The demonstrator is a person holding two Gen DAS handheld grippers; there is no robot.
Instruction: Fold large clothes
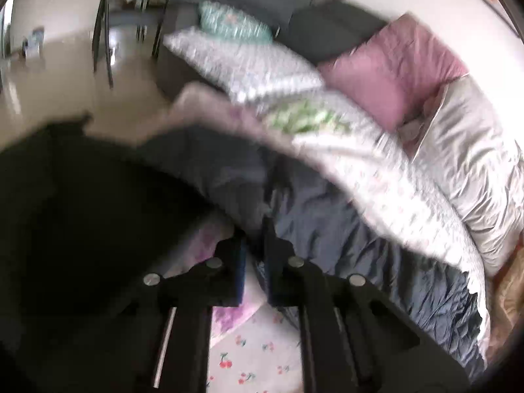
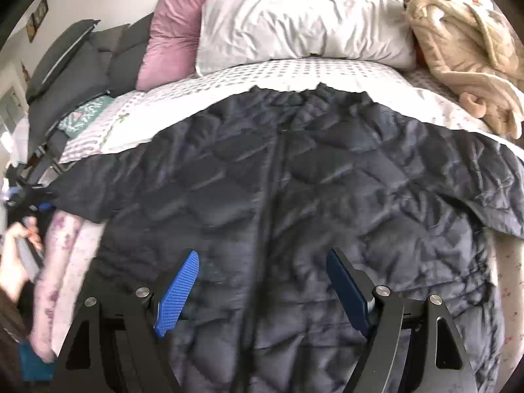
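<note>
Quilted dark jacket sleeve blurred, left tongs clamping it, right tongs apart.

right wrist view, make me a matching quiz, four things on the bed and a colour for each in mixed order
Things:
1. jacket
2. cushion
3. big pillow
4. blanket

Colours:
a. beige
b. white
c. dark navy
d. pink

Pairs: 1-c, 2-d, 3-b, 4-a
</note>
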